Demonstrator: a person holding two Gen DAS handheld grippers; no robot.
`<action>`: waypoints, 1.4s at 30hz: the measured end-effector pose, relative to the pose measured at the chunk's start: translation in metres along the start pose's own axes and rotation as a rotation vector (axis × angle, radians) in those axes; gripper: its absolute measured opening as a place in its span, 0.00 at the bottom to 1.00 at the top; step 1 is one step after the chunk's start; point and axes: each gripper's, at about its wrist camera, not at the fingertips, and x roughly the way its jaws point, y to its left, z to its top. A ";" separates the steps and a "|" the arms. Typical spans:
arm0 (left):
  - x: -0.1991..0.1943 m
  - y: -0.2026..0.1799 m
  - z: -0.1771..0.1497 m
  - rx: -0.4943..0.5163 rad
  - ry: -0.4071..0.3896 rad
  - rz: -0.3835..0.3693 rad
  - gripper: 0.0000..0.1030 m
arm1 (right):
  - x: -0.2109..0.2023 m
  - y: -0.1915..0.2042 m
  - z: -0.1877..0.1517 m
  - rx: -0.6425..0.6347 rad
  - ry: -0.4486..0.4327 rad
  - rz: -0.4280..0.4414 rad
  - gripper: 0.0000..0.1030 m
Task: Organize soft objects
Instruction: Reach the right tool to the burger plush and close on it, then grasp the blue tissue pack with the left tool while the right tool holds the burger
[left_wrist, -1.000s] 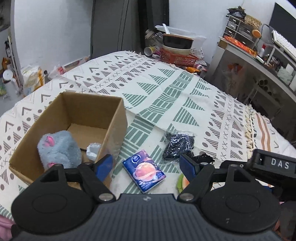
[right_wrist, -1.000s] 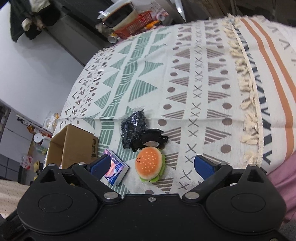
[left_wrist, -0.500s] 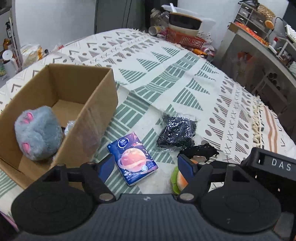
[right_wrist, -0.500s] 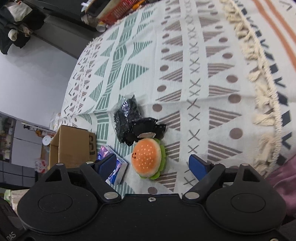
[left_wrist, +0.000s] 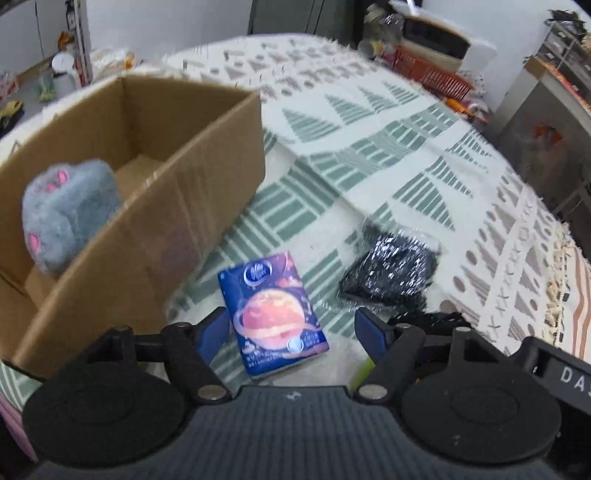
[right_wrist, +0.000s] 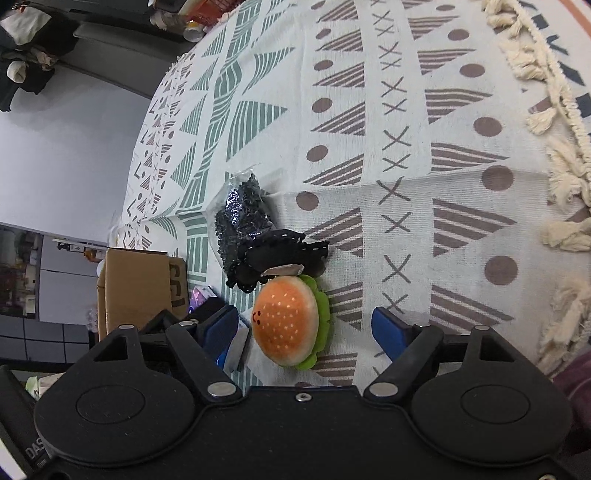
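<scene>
A blue tissue pack (left_wrist: 271, 312) with a planet print lies on the patterned cloth, between the open fingers of my left gripper (left_wrist: 293, 328). Left of it stands a cardboard box (left_wrist: 177, 206) holding a grey plush paw (left_wrist: 70, 214). A black item in clear wrap (left_wrist: 391, 269) lies to the right. In the right wrist view a plush burger (right_wrist: 288, 325) sits between the open fingers of my right gripper (right_wrist: 306, 328), touching a black fabric piece (right_wrist: 280, 251) and the wrapped black item (right_wrist: 240, 214) behind it. The box (right_wrist: 136, 284) shows at left.
The patterned cloth (left_wrist: 369, 147) covers a wide surface with a tasselled fringe (right_wrist: 554, 166) at the right. Behind it are a red basket (left_wrist: 439, 74), cluttered shelves (left_wrist: 561, 66) and a dark cabinet.
Both grippers have moved down and closer to the cloth. The tissue pack now sits between the left fingers and the burger between the right fingers. Both stay open.
</scene>
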 end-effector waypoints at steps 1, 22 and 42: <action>0.003 0.000 -0.001 -0.003 0.010 0.011 0.72 | 0.002 -0.001 0.002 0.001 0.007 0.003 0.76; -0.009 -0.003 -0.009 0.019 0.013 -0.037 0.52 | 0.006 0.002 0.000 -0.080 -0.008 0.006 0.27; -0.047 0.010 -0.004 0.066 -0.044 -0.120 0.18 | -0.039 0.010 -0.019 -0.100 -0.165 0.006 0.23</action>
